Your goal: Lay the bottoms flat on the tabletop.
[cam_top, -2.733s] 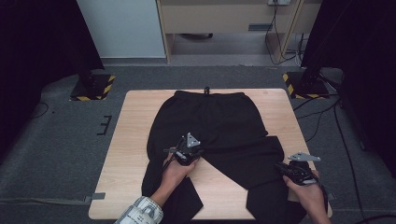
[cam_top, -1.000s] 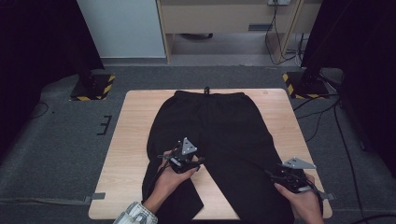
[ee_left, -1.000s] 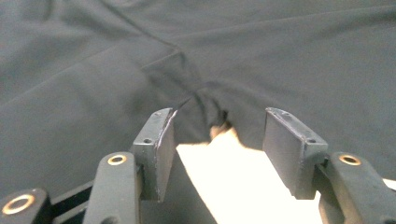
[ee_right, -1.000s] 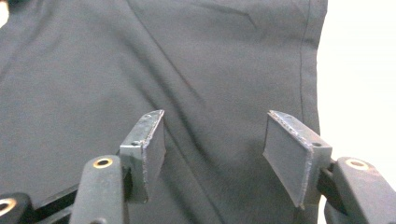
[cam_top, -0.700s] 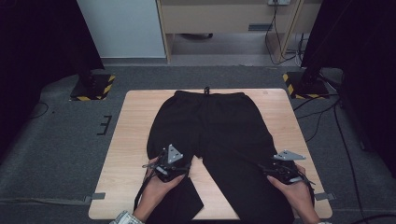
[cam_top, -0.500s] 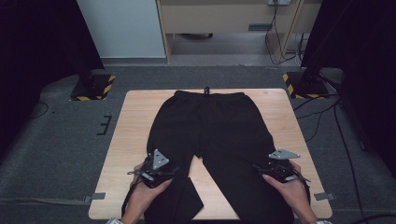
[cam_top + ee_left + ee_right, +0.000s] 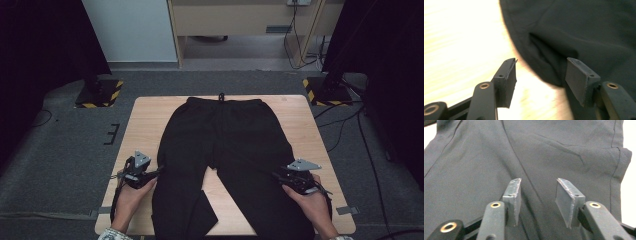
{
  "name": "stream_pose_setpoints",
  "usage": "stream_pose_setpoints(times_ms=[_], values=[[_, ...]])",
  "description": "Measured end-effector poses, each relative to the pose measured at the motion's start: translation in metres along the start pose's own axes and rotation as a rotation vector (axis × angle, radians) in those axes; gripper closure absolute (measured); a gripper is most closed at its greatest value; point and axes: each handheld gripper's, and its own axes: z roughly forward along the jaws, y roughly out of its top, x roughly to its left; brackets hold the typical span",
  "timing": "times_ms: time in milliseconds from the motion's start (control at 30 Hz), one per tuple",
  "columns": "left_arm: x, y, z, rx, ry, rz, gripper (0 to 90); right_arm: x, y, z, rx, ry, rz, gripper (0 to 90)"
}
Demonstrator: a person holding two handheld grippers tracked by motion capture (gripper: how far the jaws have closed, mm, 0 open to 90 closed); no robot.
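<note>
Black trousers (image 7: 225,145) lie flat on the worktop (image 7: 145,120), waistband at the far edge, legs running back toward me and over the near edge. I'm at the grab step — both hands set at the outer leg seams, approx. knee level.

Left gripper (image 7: 150,174) sits at the outer edge of the left leg. Its fingers (image 7: 507,77) stand about half open and have just been closing; the cloth's edge bulges in between them, but the pads aren't pressing it yet. Right gripper (image 7: 280,176) lies over the right leg near its outer hem, fingers (image 7: 514,195) partly open, just been closing too — fabric below them, nothing pinched.

Next, I reckon: ease each tip onto the seam, catch the edge, then squeeze, w/ both layers caught.
</note>
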Motion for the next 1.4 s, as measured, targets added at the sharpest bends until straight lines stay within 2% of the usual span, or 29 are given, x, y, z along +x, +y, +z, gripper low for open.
stream_pose_setpoints(times_ms=[133, 267, 400, 500, 533, 600, 633, 667, 700, 767, 867, 933, 967, 1000, 1067, 1133, 1167, 1233, 1267, 1333, 1400], values=[[0.016, 0.001, 0.011, 0.001, -0.016, -0.053, 45.4, 0.0, -0.001, -0.001, 0.002, 0.002, -0.005, 62.5], [0.019, 0.004, 0.022, 0.015, -0.033, -0.056, 46.6, 0.001, 0.0, -0.002, 0.006, 0.017, -0.015, 68.2], [0.021, 0.01, 0.034, 0.019, -0.067, -0.084, 45.4, 0.008, 0.005, -0.003, -0.004, 0.038, -0.042, 75.3], [0.018, 0.013, 0.041, 0.053, -0.072, -0.065, 49.0, 0.011, 0.006, -0.003, -0.002, 0.048, -0.05, 76.0], [0.019, 0.013, 0.042, 0.069, -0.067, -0.06, 50.9, 0.011, 0.006, -0.003, 0.0, 0.052, -0.054, 76.0], [0.022, 0.015, 0.046, 0.101, -0.05, -0.087, 56.4, 0.012, 0.006, -0.002, 0.001, 0.053, -0.06, 75.7], [0.022, 0.015, 0.048, 0.104, -0.051, -0.103, 58.8, 0.012, 0.007, -0.002, 0.001, 0.052, -0.064, 75.7], [0.024, 0.014, 0.049, 0.095, -0.079, -0.119, 63.0, 0.012, 0.007, -0.002, 0.001, 0.051, -0.068, 75.6], [0.023, 0.015, 0.049, 0.093, -0.086, -0.116, 65.8, 0.012, 0.007, -0.003, -0.001, 0.05, -0.069, 75.5], [0.021, 0.016, 0.049, 0.1, -0.09, -0.08, 74.5, 0.011, 0.007, -0.005, -0.007, 0.046, -0.069, 75.4], [0.023, 0.02, 0.051, 0.123, -0.094, -0.062, 86.9, 0.01, 0.008, -0.007, -0.015, 0.046, -0.068, 75.2], [0.025, 0.022, 0.053, 0.128, -0.093, -0.059, 88.0, 0.011, 0.008, -0.007, -0.017, 0.044, -0.064, 75.1], [0.029, 0.027, 0.056, 0.134, -0.071, -0.042, 88.1, 0.011, 0.008, -0.007, -0.016, 0.046, -0.067, 75.0], [0.029, 0.027, 0.056, 0.134, -0.071, -0.042, 88.2, 0.011, 0.008, -0.007, -0.016, 0.046, -0.067, 75.0], [0.038, 0.039, 0.061, 0.121, -0.051, -0.026, 88.1, 0.012, 0.008, -0.006, -0.008, 0.049, -0.077, 75.0], [0.04, 0.042, 0.063, 0.122, -0.045, -0.021, 88.1, 0.013, 0.007, -0.005, 0.001, 0.048, -0.078, 74.9], [0.046, 0.049, 0.069, 0.128, -0.036, -0.01, 88.1, 0.014, 0.007, -0.004, 0.005, 0.049, -0.079, 74.9], [0.05, 0.055, 0.075, 0.121, -0.026, -0.014, 87.8, 0.016, 0.008, -0.002, 0.012, 0.051, -0.082, 74.5], [0.052, 0.056, 0.078, 0.116, -0.033, -0.031, 87.4, 0.017, 0.008, 0.0, 0.015, 0.054, -0.087, 74.0], [0.054, 0.056, 0.081, 0.112, -0.035, -0.042, 81.8, 0.021, 0.01, 0.004, 0.028, 0.064, -0.099, 71.9], [0.054, 0.053, 0.076, 0.087, -0.037, -0.048, 73.7, 0.027, 0.011, 0.008, 0.037, 0.079, -0.112, 69.9]])
